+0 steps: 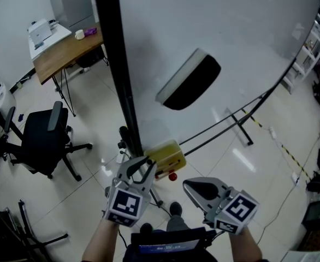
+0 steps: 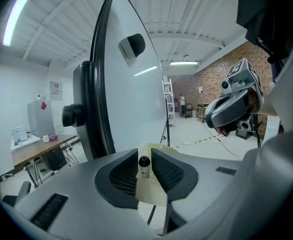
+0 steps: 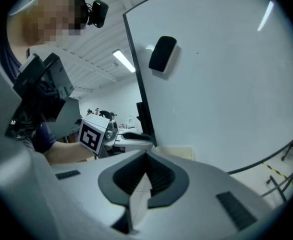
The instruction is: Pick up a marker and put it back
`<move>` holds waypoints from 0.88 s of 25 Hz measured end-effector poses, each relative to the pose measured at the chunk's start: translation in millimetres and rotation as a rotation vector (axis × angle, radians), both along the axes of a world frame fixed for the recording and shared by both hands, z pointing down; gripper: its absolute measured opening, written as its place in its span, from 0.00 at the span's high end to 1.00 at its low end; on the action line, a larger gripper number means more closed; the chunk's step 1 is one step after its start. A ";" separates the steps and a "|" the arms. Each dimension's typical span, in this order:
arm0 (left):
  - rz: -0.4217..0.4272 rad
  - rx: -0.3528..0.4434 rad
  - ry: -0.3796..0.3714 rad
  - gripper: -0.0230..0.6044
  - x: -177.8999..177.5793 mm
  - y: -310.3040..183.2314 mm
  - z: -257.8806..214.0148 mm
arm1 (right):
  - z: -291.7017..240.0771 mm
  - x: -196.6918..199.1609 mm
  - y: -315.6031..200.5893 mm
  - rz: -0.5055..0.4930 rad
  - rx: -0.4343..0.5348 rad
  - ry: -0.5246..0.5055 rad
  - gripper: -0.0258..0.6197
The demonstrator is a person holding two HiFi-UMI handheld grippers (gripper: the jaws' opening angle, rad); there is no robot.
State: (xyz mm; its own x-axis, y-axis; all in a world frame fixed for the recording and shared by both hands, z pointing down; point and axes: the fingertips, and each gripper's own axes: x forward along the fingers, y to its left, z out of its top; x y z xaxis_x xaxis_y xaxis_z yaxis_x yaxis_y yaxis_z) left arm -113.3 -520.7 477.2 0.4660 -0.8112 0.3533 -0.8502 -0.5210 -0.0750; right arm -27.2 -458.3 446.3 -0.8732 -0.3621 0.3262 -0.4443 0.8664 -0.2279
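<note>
Left gripper view: seemingly one marker

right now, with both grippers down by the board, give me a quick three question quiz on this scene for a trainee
1. True or false: the right gripper has its jaws together with nothing between them.
2. What stands between the jaws of the left gripper?
A. a cup
B. a black-capped marker
C. a red cap
3. Fill in: the dark block stuck on the whiteboard, above the yellow tray, is an ____.

Key
1. True.
2. B. The marker stands upright between the jaws.
3. eraser.
</note>
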 end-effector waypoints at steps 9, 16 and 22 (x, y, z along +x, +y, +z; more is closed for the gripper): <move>0.011 0.067 0.010 0.83 5.0 16.8 -30.6 | -14.2 0.2 7.4 0.010 0.033 -0.015 0.94; 0.024 0.152 0.019 0.83 3.1 29.4 -79.6 | -43.1 -2.6 12.6 0.008 0.092 -0.028 0.94; 0.057 0.243 0.007 0.83 1.6 48.1 -128.2 | -89.6 0.4 12.4 0.016 0.216 -0.051 0.94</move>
State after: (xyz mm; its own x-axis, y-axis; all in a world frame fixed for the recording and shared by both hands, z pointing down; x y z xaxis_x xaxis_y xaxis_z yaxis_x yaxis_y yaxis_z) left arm -111.7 -472.6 349.0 0.5153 -0.8442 0.1477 -0.8210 -0.5356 -0.1976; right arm -26.8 -445.8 356.7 -0.8803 -0.4325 0.1951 -0.4510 0.8905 -0.0606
